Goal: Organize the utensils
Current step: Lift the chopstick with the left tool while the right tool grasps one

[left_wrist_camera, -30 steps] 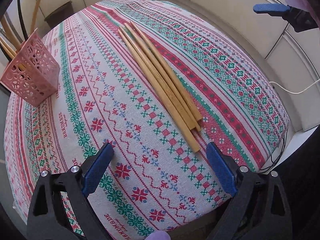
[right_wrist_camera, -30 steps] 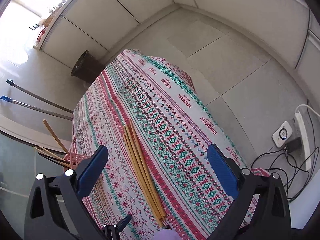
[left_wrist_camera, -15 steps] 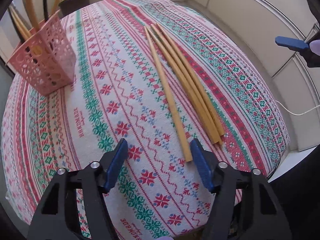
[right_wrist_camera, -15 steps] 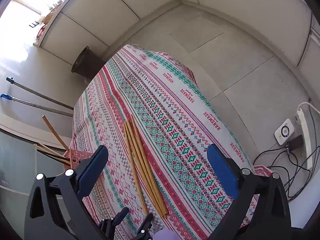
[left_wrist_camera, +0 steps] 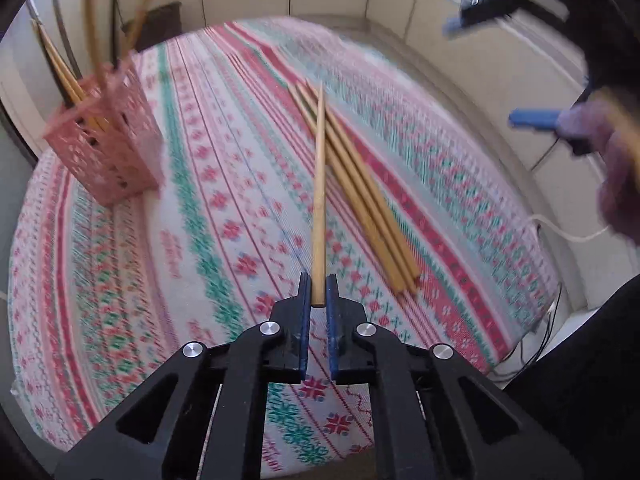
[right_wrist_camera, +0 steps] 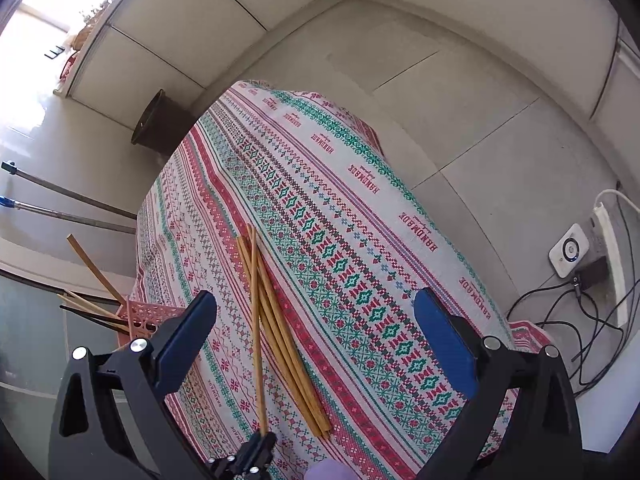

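Left wrist view, nearest first: left tongs (left_wrist_camera: pixel 319 292) have just been closing and now pinch the near end of 1 bamboo chopstick (left_wrist_camera: pixel 319 200) between the blue pads (left_wrist_camera: pixel 305 312). Stick runs straight away from the camera, its far part crossing over the loose bundle. Whole frame is motion-blurred.

Just right of the held stick, the remaining chopsticks (left_wrist_camera: pixel 362 204) lie flat and side by side on the tabletop (left_wrist_camera: pixel 224 240), angled from near right to far left. Cloth is striped, red and green cross-stitch pattern on white.

Far left on the cloth, well apart from the bundle: pink perforated basket (left_wrist_camera: pixel 106 148), upright, several chopsticks already standing in it, leaning outward. Exact count not readable through blur.

Upper right edge: right tongs (left_wrist_camera: pixel 532 118) show as blue pads in the air beyond the tabletop edge, with a gloved hand (left_wrist_camera: pixel 612 168) behind.

Right wrist view: right tongs (right_wrist_camera: pixel 316 344) spread wide, nothing between the pads, held above the tabletop (right_wrist_camera: pixel 360 216). Bottom centre, left tongs (right_wrist_camera: pixel 256 446) grip the single chopstick (right_wrist_camera: pixel 256 320), which lies across the bundle (right_wrist_camera: pixel 288 344). Basket (right_wrist_camera: pixel 146 314) partly hidden behind the left pad. Beyond: tiled floor (right_wrist_camera: pixel 460 120), dark bin (right_wrist_camera: pixel 158 124), power strip (right_wrist_camera: pixel 610 256) with cables at right.
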The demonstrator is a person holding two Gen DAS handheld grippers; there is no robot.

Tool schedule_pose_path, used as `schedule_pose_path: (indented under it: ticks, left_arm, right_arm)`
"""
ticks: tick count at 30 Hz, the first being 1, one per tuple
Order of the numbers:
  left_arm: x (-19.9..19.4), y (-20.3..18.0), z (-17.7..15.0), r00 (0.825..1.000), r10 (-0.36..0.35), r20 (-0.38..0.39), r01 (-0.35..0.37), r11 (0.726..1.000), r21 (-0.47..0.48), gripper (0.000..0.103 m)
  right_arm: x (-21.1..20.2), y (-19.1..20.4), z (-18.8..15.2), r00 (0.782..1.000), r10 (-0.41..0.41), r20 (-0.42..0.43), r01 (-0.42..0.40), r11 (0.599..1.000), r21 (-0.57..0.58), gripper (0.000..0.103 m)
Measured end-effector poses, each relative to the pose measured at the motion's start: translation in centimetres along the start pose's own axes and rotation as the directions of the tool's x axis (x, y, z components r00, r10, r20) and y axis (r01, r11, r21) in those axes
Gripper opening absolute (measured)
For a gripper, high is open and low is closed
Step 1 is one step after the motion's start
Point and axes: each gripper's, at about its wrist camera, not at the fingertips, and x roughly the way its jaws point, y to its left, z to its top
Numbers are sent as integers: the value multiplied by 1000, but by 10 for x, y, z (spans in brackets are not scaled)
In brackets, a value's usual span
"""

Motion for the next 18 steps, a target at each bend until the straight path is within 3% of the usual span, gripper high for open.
schedule_pose_path:
  ticks: [2, 5, 10, 13, 15, 18]
  left_arm:
    - [-24, 4, 7, 997, -11, 82, 11, 1000, -2, 6]
    - [-64, 7, 17, 978, -40, 205, 37, 999, 20, 6]
    - [-118, 16, 31, 929, -80, 363, 65, 997, 53, 6]
    - [-137, 25, 33, 906, -81, 416, 66, 997, 51, 6]
    - [-144, 32, 36, 897, -84, 435, 71, 996, 45, 6]
    - [-151, 41, 36, 888, -79, 453, 74, 997, 27, 6]
  right_arm:
    - [9, 6, 1, 1000, -3, -16, 3, 1000, -11, 96]
    - [26, 17, 3, 998, 0, -61, -1, 1000, -21, 96]
    - [62, 44, 12, 993, -37, -109, 27, 995, -93, 96]
    - [83, 58, 18, 991, -46, -127, 28, 990, -139, 95]
    - [92, 65, 24, 991, -60, -117, 40, 985, -170, 88]
    - [109, 75, 30, 986, -120, -111, 91, 967, -240, 66]
